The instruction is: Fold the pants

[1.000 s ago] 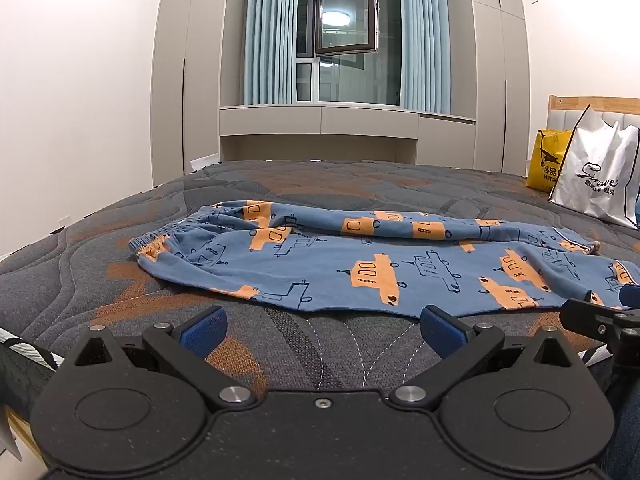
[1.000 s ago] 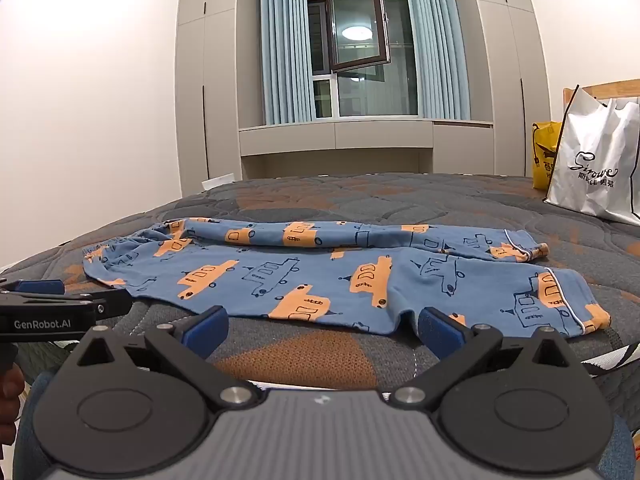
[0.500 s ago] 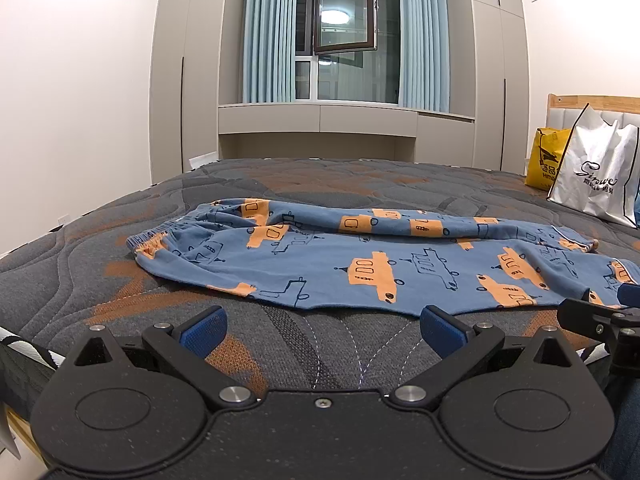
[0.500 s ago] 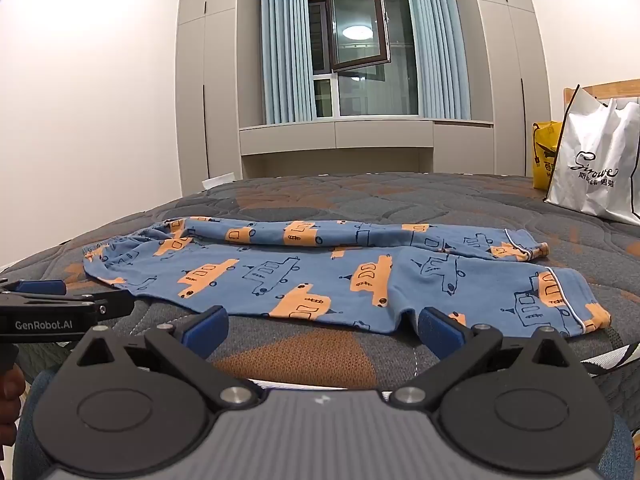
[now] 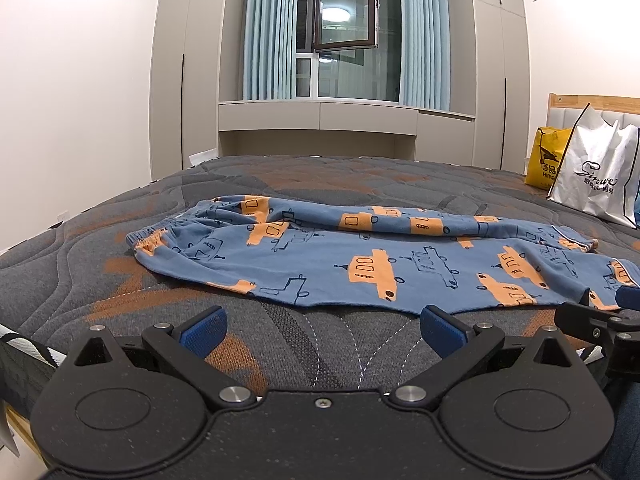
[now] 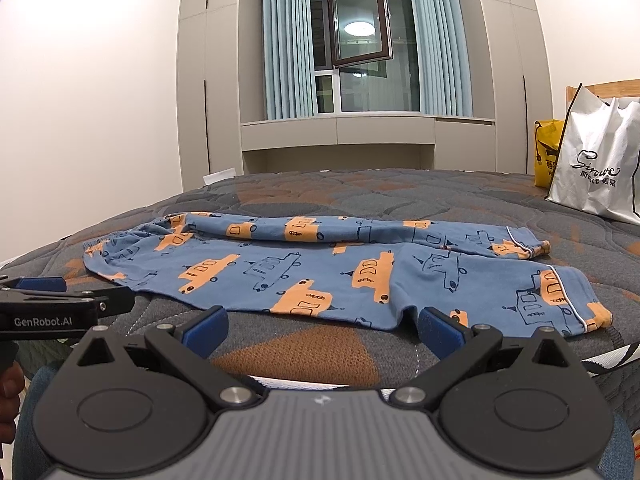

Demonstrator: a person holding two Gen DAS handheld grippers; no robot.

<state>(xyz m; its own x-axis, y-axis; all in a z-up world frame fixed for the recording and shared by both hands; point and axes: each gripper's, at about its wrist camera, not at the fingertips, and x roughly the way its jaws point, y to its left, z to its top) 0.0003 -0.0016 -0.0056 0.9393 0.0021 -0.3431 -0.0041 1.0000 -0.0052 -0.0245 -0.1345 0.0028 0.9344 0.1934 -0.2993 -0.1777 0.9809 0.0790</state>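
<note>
Two low views from the near edge of the bed (image 5: 100,240), each looking forward along its own gripper toward the window (image 5: 346,42) on the far wall. Left wrist view set nearer the waistband end of the pants (image 5: 360,264), with the left gripper (image 5: 322,330) in the foreground and the right gripper (image 5: 600,316) poking in at its right edge. Right wrist view set nearer the cuffs, probably a little farther back, with the left gripper (image 6: 60,306) at its left edge. Shared by both: pants (image 6: 340,268), bed (image 6: 400,188), window (image 6: 360,42), white bag (image 5: 596,172) (image 6: 596,160).
</note>
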